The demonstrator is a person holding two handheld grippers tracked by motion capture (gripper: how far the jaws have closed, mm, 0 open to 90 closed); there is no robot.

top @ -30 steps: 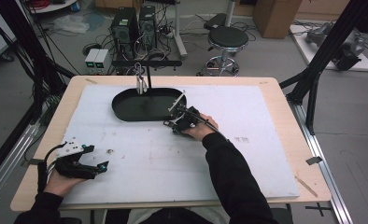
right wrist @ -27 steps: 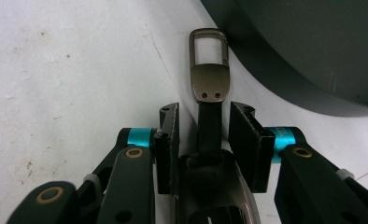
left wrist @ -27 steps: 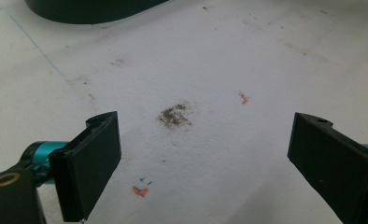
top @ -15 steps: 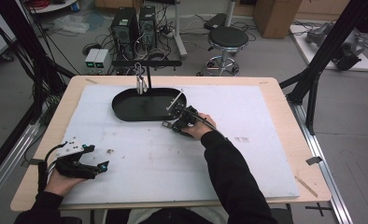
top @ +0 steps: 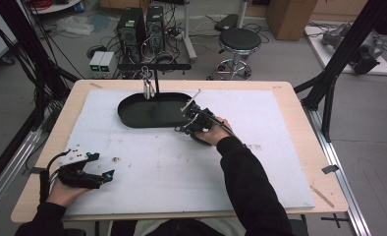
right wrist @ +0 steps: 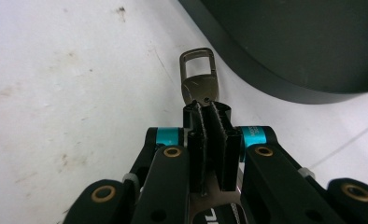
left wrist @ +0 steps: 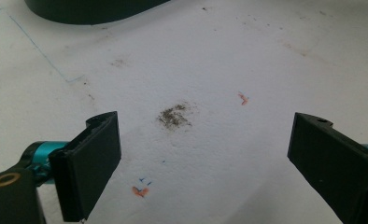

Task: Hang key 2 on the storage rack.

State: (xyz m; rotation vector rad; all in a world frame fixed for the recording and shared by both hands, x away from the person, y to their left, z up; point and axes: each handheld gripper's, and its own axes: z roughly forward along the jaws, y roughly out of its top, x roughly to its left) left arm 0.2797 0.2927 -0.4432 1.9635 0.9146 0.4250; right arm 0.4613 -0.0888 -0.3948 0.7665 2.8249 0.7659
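On the surface [top: 280, 162], white sheet over a pale wooden top: one black oval tray [top: 150, 110] toward the far edge, a thin black stand [top: 154, 73] rising behind it with small metal pieces [top: 148, 89] hanging at its post. Scattered stains on the sheet, among them a dark smudge [left wrist: 175, 115] and orange flecks [left wrist: 242, 98]. Beyond the surface, on the floor: a round stool [top: 238, 42], two computer towers [top: 143, 22].

Right claw [right wrist: 211, 114], just beside the tray's near rim: jaws have just been closing and are now clamped on a flat metal clasp [right wrist: 198, 79]; its looped end juts past the jaw tips, lying close to the tray wall, contact uncertain.

Left claw [left wrist: 203, 154], near corner, well apart from tray: jaws wide apart, nothing between them.
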